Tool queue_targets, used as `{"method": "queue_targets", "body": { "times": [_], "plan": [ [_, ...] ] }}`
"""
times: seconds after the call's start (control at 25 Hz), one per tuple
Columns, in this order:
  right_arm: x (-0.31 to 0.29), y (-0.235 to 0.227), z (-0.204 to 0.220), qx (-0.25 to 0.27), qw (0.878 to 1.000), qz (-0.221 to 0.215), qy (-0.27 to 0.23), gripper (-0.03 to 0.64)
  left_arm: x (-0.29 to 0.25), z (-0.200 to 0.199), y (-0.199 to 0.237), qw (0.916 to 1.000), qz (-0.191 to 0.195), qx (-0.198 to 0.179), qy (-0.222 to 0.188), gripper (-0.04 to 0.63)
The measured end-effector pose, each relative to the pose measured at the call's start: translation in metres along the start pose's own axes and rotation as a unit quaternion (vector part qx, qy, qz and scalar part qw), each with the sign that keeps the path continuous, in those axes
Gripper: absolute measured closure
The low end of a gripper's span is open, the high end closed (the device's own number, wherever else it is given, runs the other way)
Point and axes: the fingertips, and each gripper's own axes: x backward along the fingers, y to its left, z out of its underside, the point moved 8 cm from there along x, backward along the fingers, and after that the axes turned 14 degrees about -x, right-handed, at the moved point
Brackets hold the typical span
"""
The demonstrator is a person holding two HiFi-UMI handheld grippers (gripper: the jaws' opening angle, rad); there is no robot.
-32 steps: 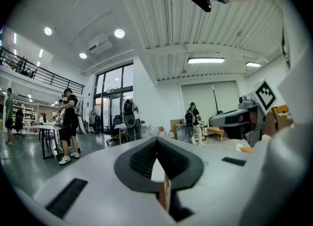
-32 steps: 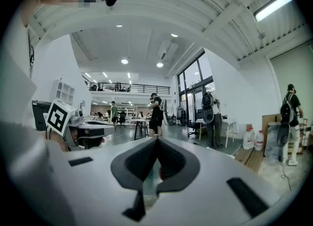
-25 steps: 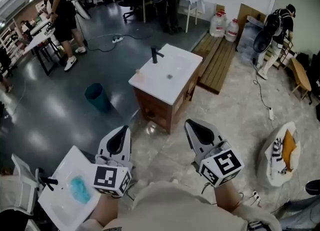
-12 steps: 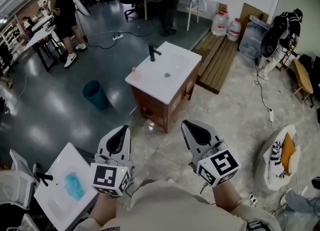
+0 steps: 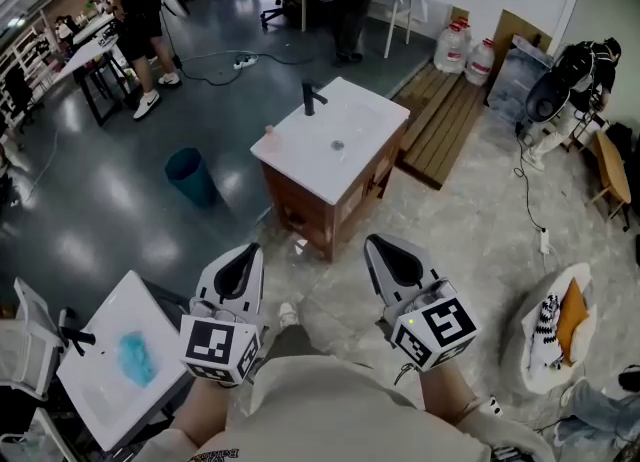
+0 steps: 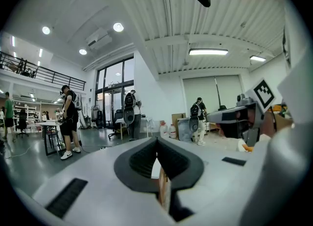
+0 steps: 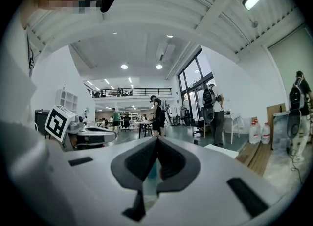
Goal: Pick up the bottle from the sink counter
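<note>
grippers both sit low in front of me, side by side with a gap between them, pointing toward the sink counter [image 5: 368,155] and well short of it. my left gripper [image 5: 246,262] has its jaws pressed together with nothing between them; in the left gripper view the dark pads [image 6: 141,159] meet in one thin line. my right gripper [image 5: 388,255] is likewise pressed closed and empty, its jaws meeting the same way in its own view.

the counter is a white top with a basin, set on a brown wooden cabinet [image 5: 312,212]. a black faucet [image 5: 312,100] stands at its far edge. the bottle [image 5: 268,131] shows only as a small pale thing near the top's left corner, left of the faucet and apart from it; it is too small to say more.

on the dark floor left of the counter stands a teal bin [image 5: 188,174]. right of the counter lie wooden planks [image 5: 440,120], with two water jugs [image 5: 466,49] beyond them. at my lower left is a second white sink [image 5: 95,400] with a blue cloth [image 5: 133,358] in it. one person [image 5: 135,0] stands by a table at the far left, and another [image 5: 575,75] bends over at the far right.
</note>
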Motion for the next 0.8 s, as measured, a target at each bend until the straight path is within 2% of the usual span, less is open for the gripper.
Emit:
{"method": "queue_targets", "body": {
  "times": [0.28, 0.8],
  "plan": [
    [-0.013, -0.017, 0.006, -0.018, 0.999, 0.014, -0.028, 0.620, -0.019, 0.013, 0.006, 1.0000, 0.000, 0.002, 0.001, 0.589],
    [-0.096, -0.043, 0.011, -0.008, 1.000, 0.016, 0.012, 0.620, -0.081, 0.043, 0.057, 0.9999, 0.002, 0.012, 0.010, 0.588]
  ]
}}
